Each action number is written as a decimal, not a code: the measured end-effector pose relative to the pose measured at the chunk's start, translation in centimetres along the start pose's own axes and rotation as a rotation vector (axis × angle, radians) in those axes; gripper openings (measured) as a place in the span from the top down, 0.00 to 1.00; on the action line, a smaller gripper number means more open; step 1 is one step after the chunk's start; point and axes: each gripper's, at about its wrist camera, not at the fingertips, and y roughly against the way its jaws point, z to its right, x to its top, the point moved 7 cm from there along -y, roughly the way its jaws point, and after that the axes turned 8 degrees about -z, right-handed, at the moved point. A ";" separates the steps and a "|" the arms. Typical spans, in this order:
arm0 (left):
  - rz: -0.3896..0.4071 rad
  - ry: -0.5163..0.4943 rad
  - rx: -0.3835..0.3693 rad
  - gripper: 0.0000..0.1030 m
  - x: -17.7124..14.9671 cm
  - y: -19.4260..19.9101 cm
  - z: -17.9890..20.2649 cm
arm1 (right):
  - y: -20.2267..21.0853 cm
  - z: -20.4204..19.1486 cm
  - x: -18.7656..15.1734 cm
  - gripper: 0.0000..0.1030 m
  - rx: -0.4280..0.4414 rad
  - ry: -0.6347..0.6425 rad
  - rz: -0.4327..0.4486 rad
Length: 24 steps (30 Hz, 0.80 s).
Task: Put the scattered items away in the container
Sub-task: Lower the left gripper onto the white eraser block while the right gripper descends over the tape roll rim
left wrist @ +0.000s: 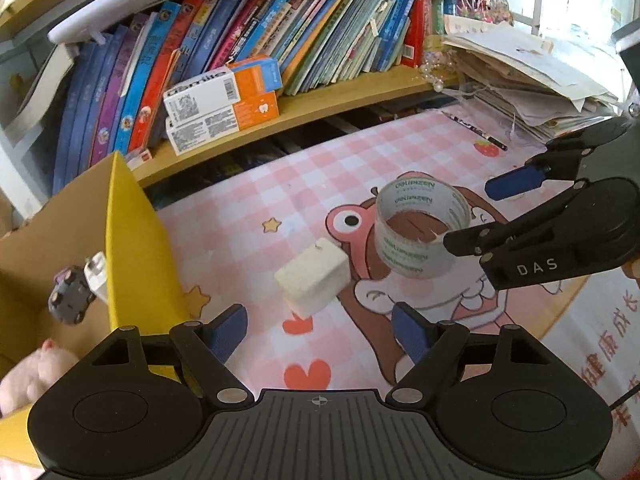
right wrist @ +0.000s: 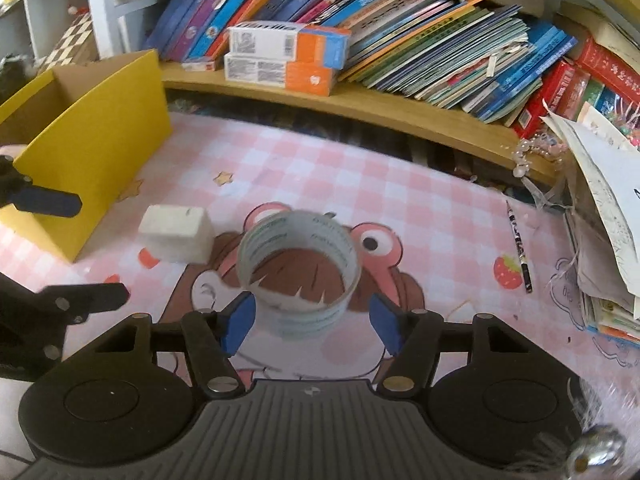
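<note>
While tape roll (right wrist: pixel 298 270) stands on tabletop (right wrist: pixel 420 208) centre, right gripper (right wrist: pixel 310 320) flanks its near side, jaws spread wide, gripping nothing. White block (right wrist: pixel 176 236) just left of roll, apart from it. Yellow box (right wrist: pixel 100 136) further left; contents half hidden, plush and small toy only partly made out. Left gripper (left wrist: pixel 320 330) near block, jaws wide, empty. Pencil (right wrist: pixel 519 252) well right of roll. Bookshelf (right wrist: pixel 360 108) close behind.
</note>
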 end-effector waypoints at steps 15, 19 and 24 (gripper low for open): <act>-0.027 -0.088 0.037 0.30 2.3 -4.8 -0.6 | -3.1 1.6 1.2 0.55 0.015 -0.050 -0.046; -0.047 -0.085 0.024 0.36 2.4 -5.8 -0.6 | -3.9 1.9 1.2 0.60 0.022 -0.061 -0.062; -0.063 -0.079 0.005 0.42 2.1 -6.6 -0.5 | -4.6 2.3 1.1 0.67 0.034 -0.077 -0.077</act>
